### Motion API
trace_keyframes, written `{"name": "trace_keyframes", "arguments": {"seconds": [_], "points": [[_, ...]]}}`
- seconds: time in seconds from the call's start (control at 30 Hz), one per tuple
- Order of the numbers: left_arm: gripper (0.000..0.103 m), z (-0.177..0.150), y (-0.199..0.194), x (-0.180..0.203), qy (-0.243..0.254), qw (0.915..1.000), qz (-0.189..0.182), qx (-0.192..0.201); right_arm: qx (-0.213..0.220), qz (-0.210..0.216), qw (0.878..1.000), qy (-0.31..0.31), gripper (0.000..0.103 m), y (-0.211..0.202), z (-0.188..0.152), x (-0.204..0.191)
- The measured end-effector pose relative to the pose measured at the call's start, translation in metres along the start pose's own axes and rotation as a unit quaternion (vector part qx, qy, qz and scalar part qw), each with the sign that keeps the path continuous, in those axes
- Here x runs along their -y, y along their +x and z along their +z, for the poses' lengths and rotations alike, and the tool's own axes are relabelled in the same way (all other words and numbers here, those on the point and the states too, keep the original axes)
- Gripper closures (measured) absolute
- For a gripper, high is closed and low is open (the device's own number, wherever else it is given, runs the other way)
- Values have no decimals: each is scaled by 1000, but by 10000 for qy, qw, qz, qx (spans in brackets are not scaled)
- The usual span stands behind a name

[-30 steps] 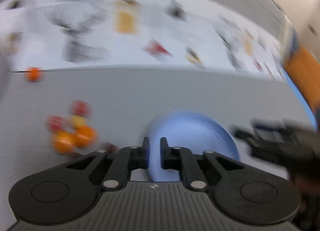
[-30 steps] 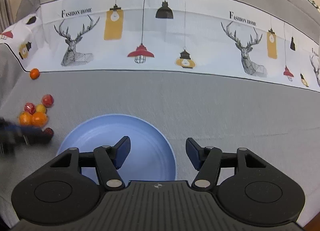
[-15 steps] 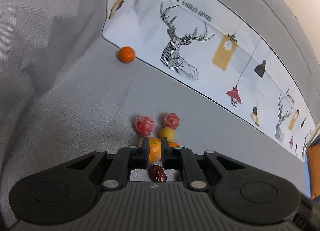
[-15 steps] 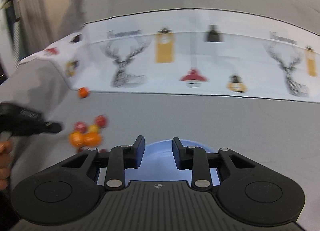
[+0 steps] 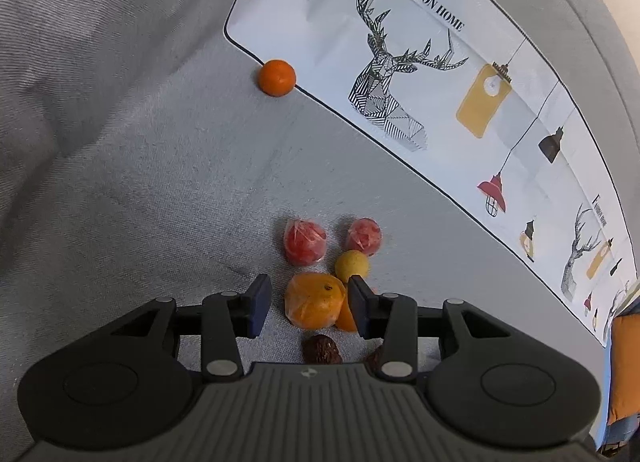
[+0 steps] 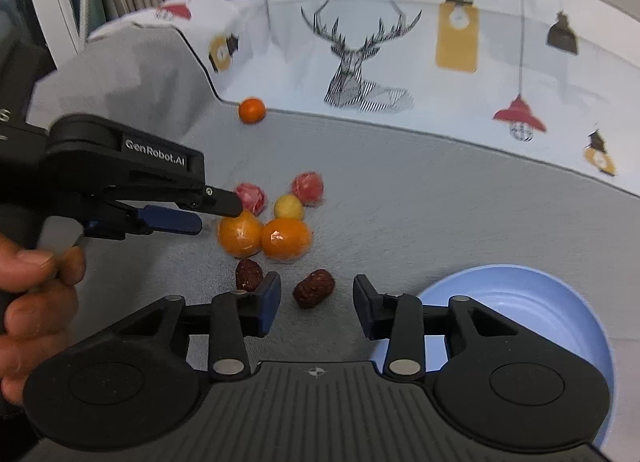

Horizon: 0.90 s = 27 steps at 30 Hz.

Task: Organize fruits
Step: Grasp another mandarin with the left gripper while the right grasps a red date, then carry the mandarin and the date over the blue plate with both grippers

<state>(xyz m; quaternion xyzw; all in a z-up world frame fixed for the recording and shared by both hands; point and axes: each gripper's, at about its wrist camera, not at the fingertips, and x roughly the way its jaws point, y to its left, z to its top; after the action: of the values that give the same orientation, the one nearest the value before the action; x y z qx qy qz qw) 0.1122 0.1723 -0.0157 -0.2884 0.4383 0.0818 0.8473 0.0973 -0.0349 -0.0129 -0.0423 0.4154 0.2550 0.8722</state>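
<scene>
Straddling the near orange (image 5: 314, 305), the left claw (image 5: 308, 306) gapes, released; the right claw (image 6: 316, 304), also released, brackets a date (image 6: 314, 288) near the fruit pile; blue bowl (image 6: 560, 302) sits right.

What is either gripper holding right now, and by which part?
Nothing is held. The left gripper is open, its fingers either side of the wrapped orange with gaps showing. The right gripper is open around a dark red date, not touching.

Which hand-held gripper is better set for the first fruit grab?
Left. The left hand-held gripper is open with its fingers either side of a wrapped orange; the right hand-held gripper only faces a date.
</scene>
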Motion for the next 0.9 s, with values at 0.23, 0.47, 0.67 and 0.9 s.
{"name": "trace_keyframes", "arguments": {"seconds": [0.23, 0.47, 0.67, 0.9], "points": [[57, 1, 13, 4, 32, 9999, -1, -135, -318, -137, 9994, 4, 57, 37, 4, -5], [65, -2, 19, 15, 352, 9991, 119, -209, -486, -228, 9986, 19, 81, 47, 1, 0], [65, -2, -10, 27, 723, 9970, 174, 208, -68, -177, 9998, 56, 81, 13, 7, 6], [65, -4, -45, 40, 930, 9945, 151, 463, 579, -429, 9973, 165, 81, -63, 24, 33]]}}
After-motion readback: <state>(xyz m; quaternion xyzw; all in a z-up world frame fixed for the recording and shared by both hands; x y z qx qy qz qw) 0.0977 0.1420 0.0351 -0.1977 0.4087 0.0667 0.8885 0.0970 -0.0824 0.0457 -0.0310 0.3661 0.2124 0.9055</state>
